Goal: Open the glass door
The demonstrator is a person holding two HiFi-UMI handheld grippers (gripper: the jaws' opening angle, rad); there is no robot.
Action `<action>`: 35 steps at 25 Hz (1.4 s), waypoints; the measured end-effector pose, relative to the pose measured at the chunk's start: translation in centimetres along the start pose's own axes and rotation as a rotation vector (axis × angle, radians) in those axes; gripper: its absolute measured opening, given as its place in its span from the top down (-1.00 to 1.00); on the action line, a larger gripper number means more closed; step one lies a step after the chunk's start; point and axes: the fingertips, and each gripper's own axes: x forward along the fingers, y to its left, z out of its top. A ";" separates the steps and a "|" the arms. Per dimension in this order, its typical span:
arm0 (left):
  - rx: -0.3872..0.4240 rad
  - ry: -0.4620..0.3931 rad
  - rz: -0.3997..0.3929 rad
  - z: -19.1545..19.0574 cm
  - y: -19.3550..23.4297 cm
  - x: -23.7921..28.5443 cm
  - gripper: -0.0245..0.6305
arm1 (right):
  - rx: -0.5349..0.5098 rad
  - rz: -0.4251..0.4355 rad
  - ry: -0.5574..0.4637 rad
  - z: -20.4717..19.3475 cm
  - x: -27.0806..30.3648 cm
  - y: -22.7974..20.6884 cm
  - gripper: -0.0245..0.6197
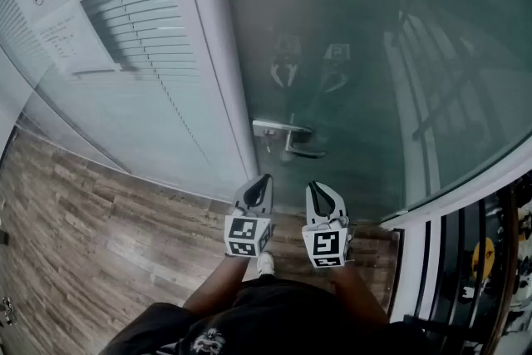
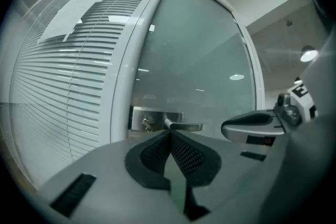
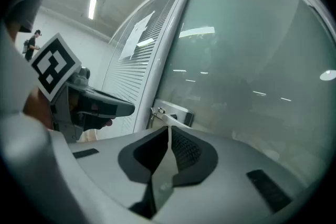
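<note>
Indoor lighting is coming cool and even from ceiling strip lights [image 3: 92, 8] in the right gripper view and a round lamp [image 2: 308, 53] glowing at the right edge of the left gripper view. Head view is running dim and greenish. The glass door [image 1: 374, 54] is throwing back pale reflections of the left gripper [image 1: 264, 181] and right gripper [image 1: 316, 189], plus thin light streaks top right. The wood floor [image 1: 100, 220] is sitting in soft shade. Both gripper views are bending hard at the edges, fisheye, with dark vignetting closing round the corners. Close up, the grippers' grey housings are blurring; the door handle [image 2: 181, 124] is reading fairly sharp. Small glare spots are dotting the glass.
</note>
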 end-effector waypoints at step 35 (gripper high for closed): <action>-0.014 0.095 0.000 -3.7 5.2 5.8 0.91 | -0.627 0.578 0.394 -3.7 13.9 2.8 0.78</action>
